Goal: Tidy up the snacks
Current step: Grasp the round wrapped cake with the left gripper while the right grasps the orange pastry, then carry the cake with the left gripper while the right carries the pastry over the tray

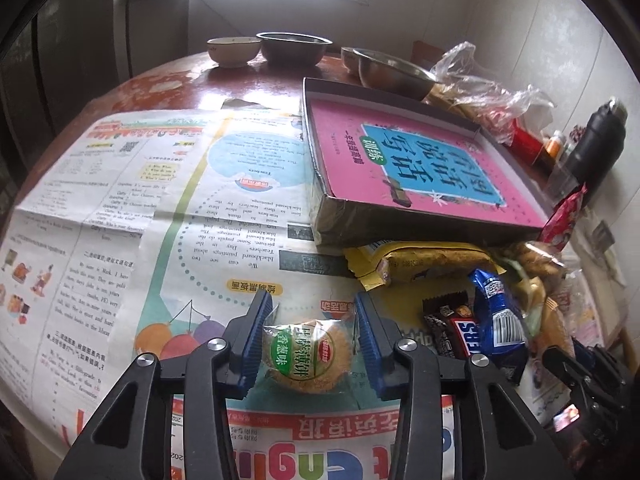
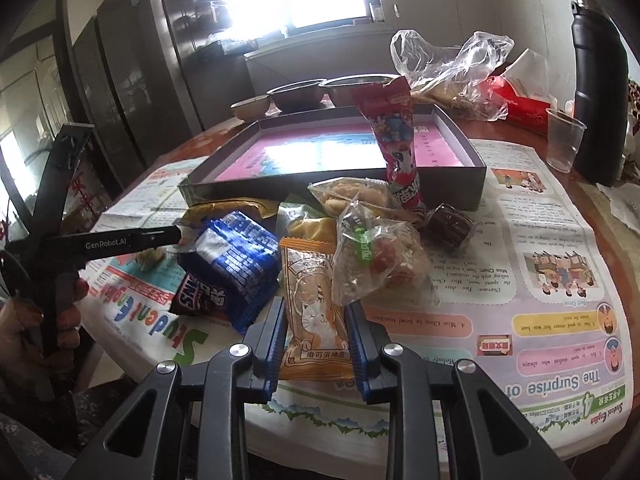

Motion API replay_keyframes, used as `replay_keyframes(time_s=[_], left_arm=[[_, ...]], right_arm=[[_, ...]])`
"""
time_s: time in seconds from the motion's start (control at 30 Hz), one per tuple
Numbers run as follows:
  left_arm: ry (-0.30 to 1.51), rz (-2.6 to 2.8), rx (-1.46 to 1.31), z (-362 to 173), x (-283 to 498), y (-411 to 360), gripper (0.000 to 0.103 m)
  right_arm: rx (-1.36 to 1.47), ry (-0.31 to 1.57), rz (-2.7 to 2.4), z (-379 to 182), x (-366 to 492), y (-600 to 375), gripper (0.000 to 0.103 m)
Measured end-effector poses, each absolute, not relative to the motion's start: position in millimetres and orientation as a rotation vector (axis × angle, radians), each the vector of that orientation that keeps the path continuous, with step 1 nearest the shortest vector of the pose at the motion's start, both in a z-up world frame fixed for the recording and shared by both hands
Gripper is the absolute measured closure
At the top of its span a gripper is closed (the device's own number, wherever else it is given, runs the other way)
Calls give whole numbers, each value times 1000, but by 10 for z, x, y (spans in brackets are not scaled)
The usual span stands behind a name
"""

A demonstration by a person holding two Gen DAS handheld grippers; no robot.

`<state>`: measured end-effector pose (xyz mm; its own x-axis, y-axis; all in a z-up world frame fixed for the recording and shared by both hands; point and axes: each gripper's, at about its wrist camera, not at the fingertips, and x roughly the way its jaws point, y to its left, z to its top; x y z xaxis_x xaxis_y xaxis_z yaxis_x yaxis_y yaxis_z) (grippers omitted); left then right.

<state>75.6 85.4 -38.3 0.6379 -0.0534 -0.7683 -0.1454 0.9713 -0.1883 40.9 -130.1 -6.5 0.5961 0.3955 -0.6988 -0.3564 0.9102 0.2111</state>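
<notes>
Snacks are lying in a loose heap (image 2: 304, 240) on a newspaper-covered table (image 1: 168, 92), just in front of a shallow dark box (image 2: 460, 190) lined with a pink and blue printed sheet, which is probably where they are meant to go. The left gripper (image 1: 314, 342) is reaching down over a round biscuit in a clear wrapper (image 1: 308, 354), lying apart from the heap on the newspaper (image 1: 120, 208); its blue pads are pinching the crinkled wrapper edges on both sides, so it seems to be gripping the pack for lifting. The right gripper (image 2: 316, 344) is narrowed onto an orange packet with a cartoon cat (image 2: 314, 308) at the heap's near edge, pads pressing both long sides. A blue packet (image 2: 236, 264) and a chocolate bar (image 2: 196, 300) are sitting beside it.
</notes>
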Motion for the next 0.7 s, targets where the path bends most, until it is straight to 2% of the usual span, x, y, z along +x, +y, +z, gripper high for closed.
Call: replay_keyframes(time_s=[0.17,0.7], left_arm=[[880,49,-253,-373,719,871,65],[815,21,-260,-35,707,838,65]], right_arm=[[60,802,451,2,400,-1277,74],[85,740,491,208,487,-1178,74]])
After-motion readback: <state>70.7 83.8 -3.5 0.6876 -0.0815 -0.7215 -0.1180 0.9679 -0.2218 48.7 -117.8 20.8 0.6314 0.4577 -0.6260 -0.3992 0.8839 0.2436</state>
